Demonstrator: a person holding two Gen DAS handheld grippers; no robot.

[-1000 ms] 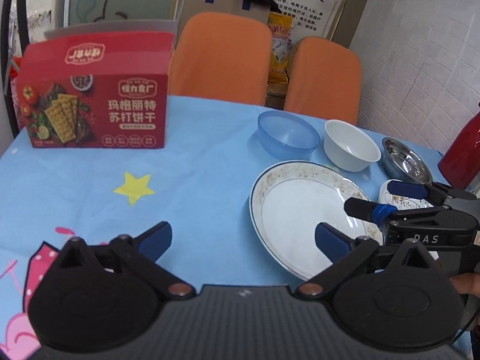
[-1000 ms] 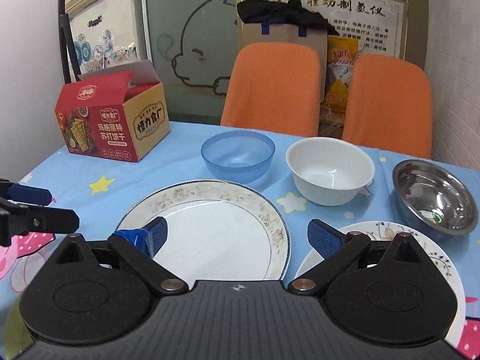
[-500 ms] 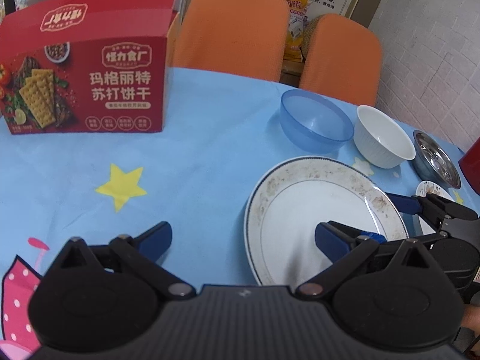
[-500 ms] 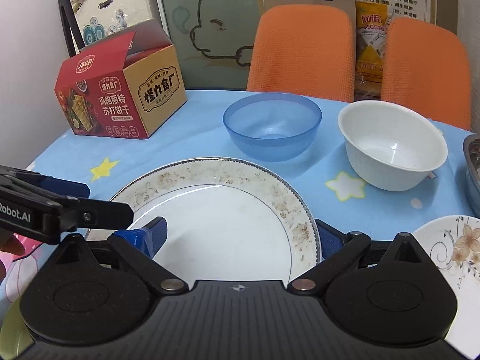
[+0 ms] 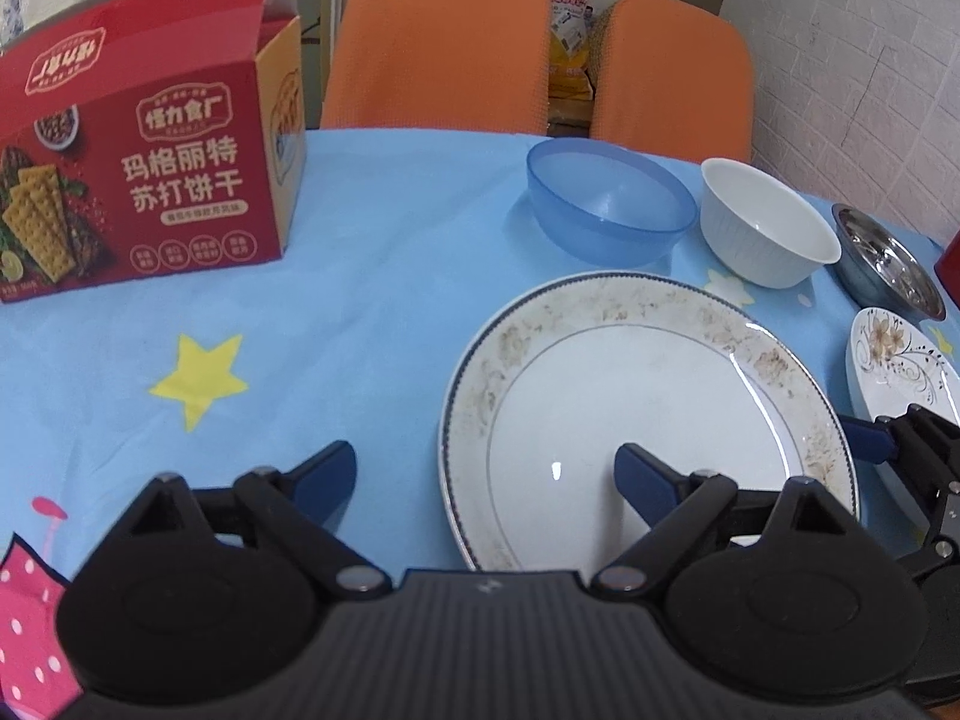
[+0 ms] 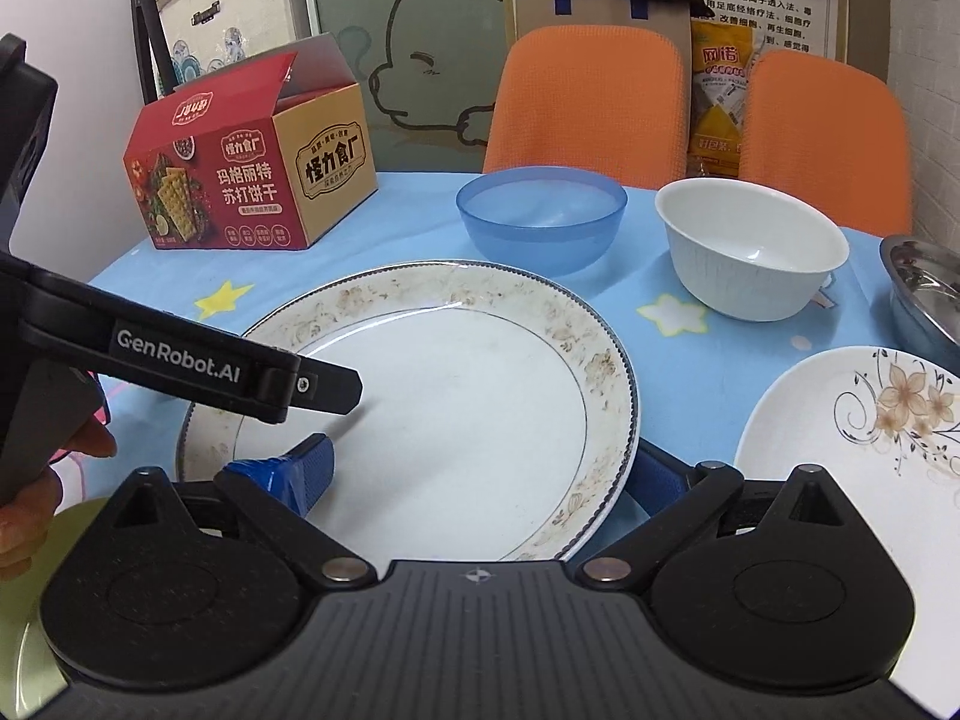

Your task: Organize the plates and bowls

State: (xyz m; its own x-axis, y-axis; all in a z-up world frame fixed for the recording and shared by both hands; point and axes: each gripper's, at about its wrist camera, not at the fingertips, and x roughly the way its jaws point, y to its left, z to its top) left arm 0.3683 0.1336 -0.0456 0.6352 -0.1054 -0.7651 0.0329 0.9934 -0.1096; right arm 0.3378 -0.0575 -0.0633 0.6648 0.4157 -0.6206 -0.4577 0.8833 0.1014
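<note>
A large white plate with a faded floral rim (image 5: 648, 408) lies on the blue tablecloth. My left gripper (image 5: 483, 477) straddles its left rim, one pad over the plate and one over the cloth; its jaws are closing and do not press the rim. My right gripper (image 6: 486, 471) straddles the right rim (image 6: 624, 420), its right pad just outside and below the edge; its jaws are opening. Behind the plate stand a blue bowl (image 6: 540, 216), a white bowl (image 6: 750, 246) and a steel bowl (image 6: 924, 282). A small flowered plate (image 6: 858, 432) lies to the right.
A red cracker box (image 5: 144, 180) stands open at the back left. Two orange chairs (image 5: 438, 42) face the far table edge. A finger of the left gripper (image 6: 324, 387) reaches over the plate's left side. A red object (image 5: 948, 264) sits at the far right.
Both grippers have come down and forward onto the large plate, which now fills more of each view. The left jaws have narrowed a little. The dishes have not moved.
</note>
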